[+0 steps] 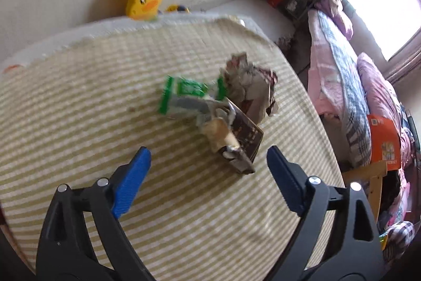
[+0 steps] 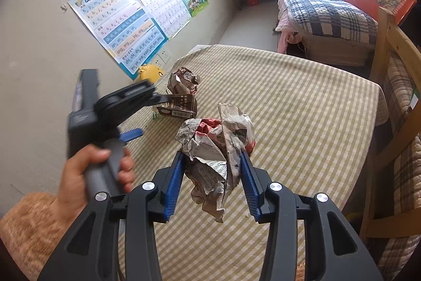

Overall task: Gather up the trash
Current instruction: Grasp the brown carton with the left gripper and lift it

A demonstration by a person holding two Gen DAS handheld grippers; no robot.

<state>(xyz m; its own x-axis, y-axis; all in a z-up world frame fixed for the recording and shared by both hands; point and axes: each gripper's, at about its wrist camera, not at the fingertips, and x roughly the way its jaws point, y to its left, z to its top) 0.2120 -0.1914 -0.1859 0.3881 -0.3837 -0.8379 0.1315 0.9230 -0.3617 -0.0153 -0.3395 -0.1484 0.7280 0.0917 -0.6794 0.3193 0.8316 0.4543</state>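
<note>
Trash on table: a green-and-white wrapper (image 1: 188, 97), a brown carton (image 1: 243, 141) and a crumpled paper ball (image 1: 251, 86) lie bunched together on the striped table (image 1: 79, 97), at about 12 o'clock from the left hand-held gripper (image 1: 209, 162).
Trash in hand: a second wad of crumpled newspaper (image 2: 214, 157) is clamped between the pads of the right hand-held gripper (image 2: 211, 165), lifted clear of the table.
Step in hand: my judgement is that the left side is lining up on the pile while the right carries its wad away.
Doing it well: come down over the carton, the stiffest piece, with a pad on each flat face; the wrapper looks thin and likely to slip, so pinch it where it bunches.
Left hand-held gripper: fingers spread wide, holding nothing, touching nothing; the carton's near corner sits just ahead, between the tips and toward 1 o'clock.
Right hand-held gripper: closed partway on the newspaper, which bulges above and hangs below the pads.
Risk: loose paper tails may snag or drop; no bin shows in either view.
</note>
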